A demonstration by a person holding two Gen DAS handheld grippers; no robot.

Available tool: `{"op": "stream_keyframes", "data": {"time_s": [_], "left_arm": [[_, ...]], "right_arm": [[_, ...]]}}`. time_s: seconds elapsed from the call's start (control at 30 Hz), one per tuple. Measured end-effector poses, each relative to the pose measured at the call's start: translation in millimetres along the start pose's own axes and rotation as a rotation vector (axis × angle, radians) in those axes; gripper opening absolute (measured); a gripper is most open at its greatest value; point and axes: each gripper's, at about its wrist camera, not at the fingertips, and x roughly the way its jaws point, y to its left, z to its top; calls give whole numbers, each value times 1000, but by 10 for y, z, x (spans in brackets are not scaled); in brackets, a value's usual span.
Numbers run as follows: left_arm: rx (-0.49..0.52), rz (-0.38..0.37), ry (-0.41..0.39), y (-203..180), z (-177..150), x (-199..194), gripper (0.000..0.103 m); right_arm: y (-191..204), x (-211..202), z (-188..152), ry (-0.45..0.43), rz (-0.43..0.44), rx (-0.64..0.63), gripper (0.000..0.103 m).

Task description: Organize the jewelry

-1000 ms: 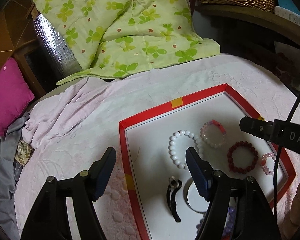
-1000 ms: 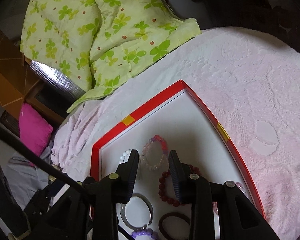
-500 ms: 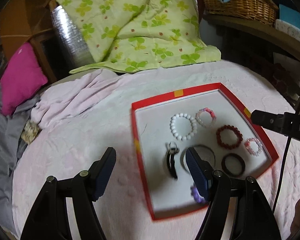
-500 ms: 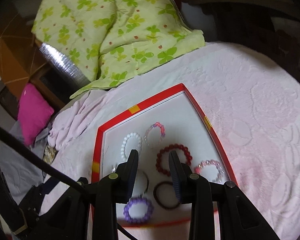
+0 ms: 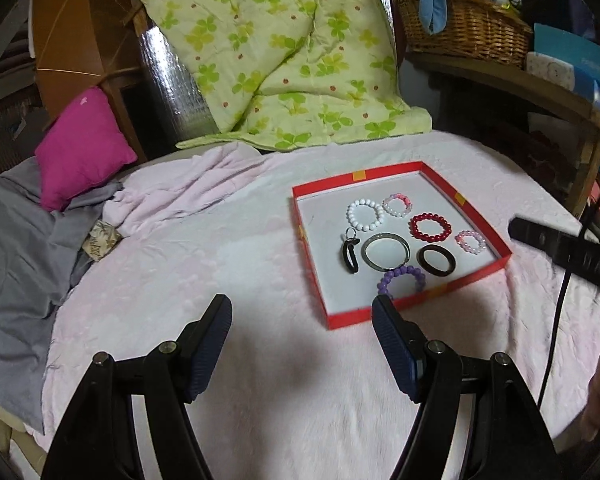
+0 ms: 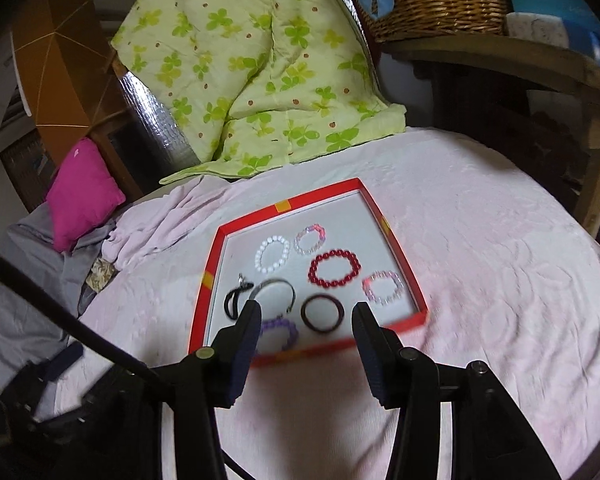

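Risk: the tray (image 5: 485, 270) sits on a soft pink blanket (image 5: 228, 264), so a gripper bumping its near rim can tip or slide it and jumble the pieces, and the purple beads (image 5: 402, 280) lie right against that rim, easy to snag. Both grippers hang wide and hold nothing, left (image 5: 302, 340) and right (image 6: 306, 338), short of the tray's near edge. Inside, left to right: black clip (image 5: 350, 254), white beads (image 5: 365, 214), metal bangle (image 5: 386, 251), red beads (image 5: 430, 227), dark ring (image 5: 436, 261), pink beads (image 5: 471, 242), all flat and apart.
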Motion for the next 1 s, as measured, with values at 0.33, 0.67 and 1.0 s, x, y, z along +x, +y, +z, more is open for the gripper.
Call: {"op": "stream_keyframes", "data": {"time_s": [0.33, 0.67, 1.0], "left_arm": [[-19, 34, -84, 193, -138, -729, 74], [-20, 33, -161, 250, -185, -1281, 75], [-27, 29, -216, 291, -207, -1643, 76]], "right_arm": [[235, -688, -401, -79, -17, -74, 55], [593, -1350, -475, -135, -2, -164, 65], [785, -1710, -480, -166, -15, -200, 66]]}}
